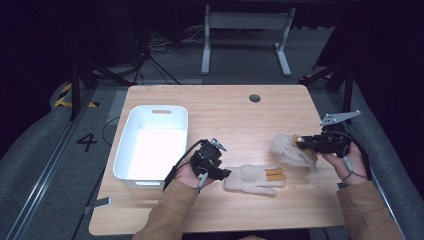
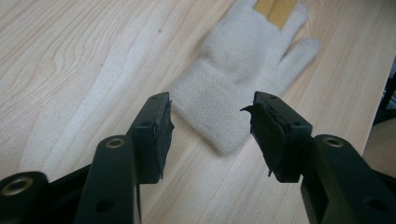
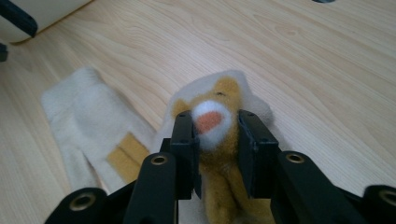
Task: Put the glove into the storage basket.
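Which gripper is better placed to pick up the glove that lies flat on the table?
Left. The left gripper sits open right at the flat glove cuff; the right gripper already holds the other glove.

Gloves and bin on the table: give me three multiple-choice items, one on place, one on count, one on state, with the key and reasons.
1. Where does the white bin stand?
A. At the table's left side
B. At the table's right side
C. On the floor

2. How many cream gloves are there?
A. One
B. Two
C. Four

3. What is the state of the left gripper?
A. Shut on the flat glove
B. Open, its jaws either side of the flat glove's cuff
C. Shut on the bin's rim

Key: 1 A, the high view shows the bin left of both hands. 2 B, the flat glove lies on the wood and the lifted glove hangs from the right gripper. 3 B, the left gripper view shows gaps between pads and cuff.
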The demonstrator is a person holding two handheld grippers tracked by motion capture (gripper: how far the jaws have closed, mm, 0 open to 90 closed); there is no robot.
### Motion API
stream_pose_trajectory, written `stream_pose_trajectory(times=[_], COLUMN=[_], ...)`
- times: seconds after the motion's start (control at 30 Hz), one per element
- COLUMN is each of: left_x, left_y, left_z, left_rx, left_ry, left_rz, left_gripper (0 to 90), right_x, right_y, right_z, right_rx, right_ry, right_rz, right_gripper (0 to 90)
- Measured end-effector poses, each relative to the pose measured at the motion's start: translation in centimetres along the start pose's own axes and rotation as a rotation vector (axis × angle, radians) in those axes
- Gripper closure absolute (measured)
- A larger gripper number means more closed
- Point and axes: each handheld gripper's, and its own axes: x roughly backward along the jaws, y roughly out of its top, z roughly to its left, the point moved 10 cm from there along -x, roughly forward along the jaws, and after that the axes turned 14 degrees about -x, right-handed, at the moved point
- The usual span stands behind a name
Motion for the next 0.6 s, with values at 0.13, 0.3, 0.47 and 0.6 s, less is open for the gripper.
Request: stream_pose_trajectory(times=[0.13, 0.3, 0.47, 0.6], left_x=[0.1, 0.1, 0.2, 0.3], left_y=[0.1, 0.2, 0.2, 0.2], left_z=[0.0, -0.1, 0.0, 0.0], left_rx=[0.002, 0.000, 0.003, 0.004], left_ry=[-0.004, -0.008, -0.006, -0.008], left_rz=[-0.009, -0.016, -0.018, -0.022], left_gripper=[48.5, 47.1, 46.3, 45.9], right_x=[0.1, 0.0, 0.0, -0.1], right_y=[0.2, 0.3, 0.4, 0.4], right_z=[1.2, 2.1, 3.3, 4.0], right_rx=[0.028, 0.047, 0.072, 0.092], right_ry=[0.035, 0.060, 0.100, 0.117], right_rz=[-0.004, 0.001, 0.004, 0.011], right_gripper=[70.3, 70.2, 70.2, 70.2])
